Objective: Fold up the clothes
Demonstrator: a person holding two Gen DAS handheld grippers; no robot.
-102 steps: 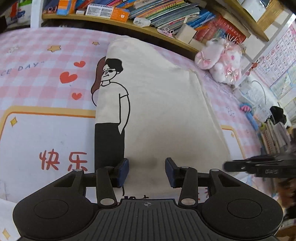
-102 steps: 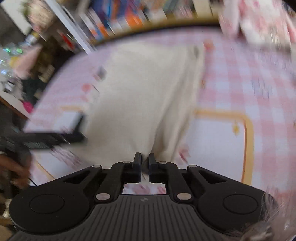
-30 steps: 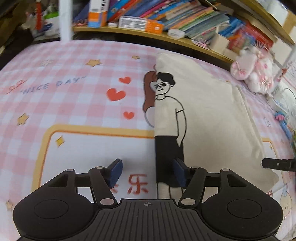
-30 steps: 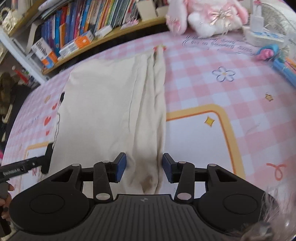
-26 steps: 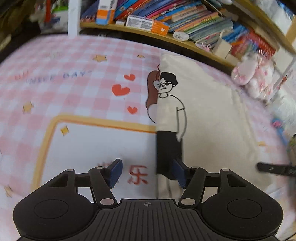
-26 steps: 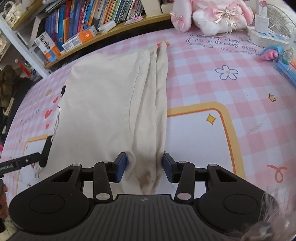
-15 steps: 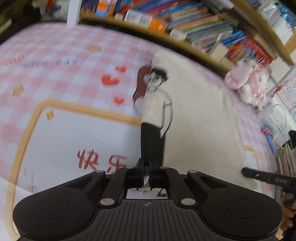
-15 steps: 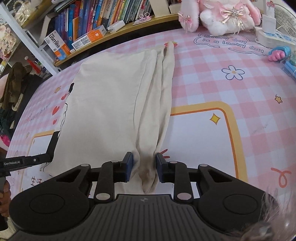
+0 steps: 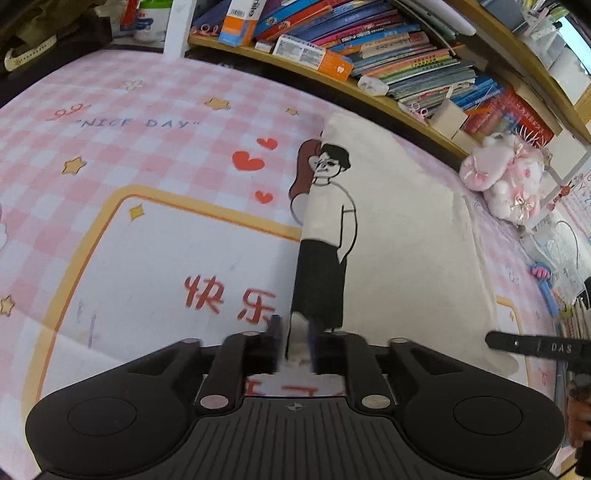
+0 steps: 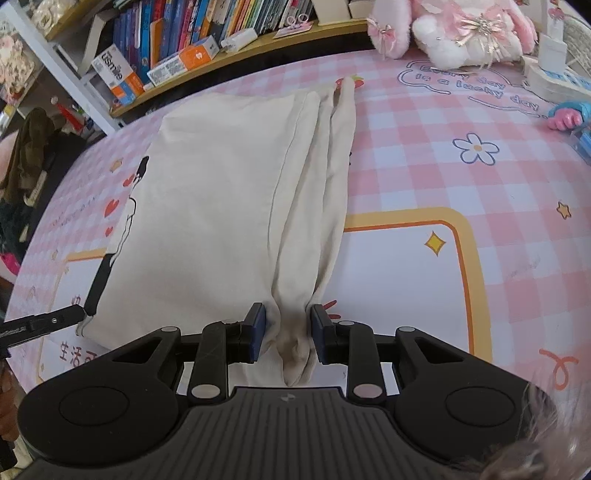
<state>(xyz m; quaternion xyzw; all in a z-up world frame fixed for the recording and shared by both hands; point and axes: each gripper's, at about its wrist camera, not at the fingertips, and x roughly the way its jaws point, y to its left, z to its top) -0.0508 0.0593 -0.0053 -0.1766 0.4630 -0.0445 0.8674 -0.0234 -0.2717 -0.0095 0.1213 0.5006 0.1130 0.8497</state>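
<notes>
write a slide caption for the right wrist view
Right tool straddles the bunched near corner of a cream garment on a pink checked cloth.

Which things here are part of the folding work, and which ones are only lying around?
For the job:
cream shirt
left gripper, at the shirt's near left corner
right gripper, around the bunched right edge

Lying about:
pink plush toy
books on the shelf
orange box
pink checked mat, only the surface

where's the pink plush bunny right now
The pink plush bunny sits at the far edge of the pink checked mat, against the bookshelf, beyond and right of the cream shirt; in the left wrist view it is upper right.
</notes>
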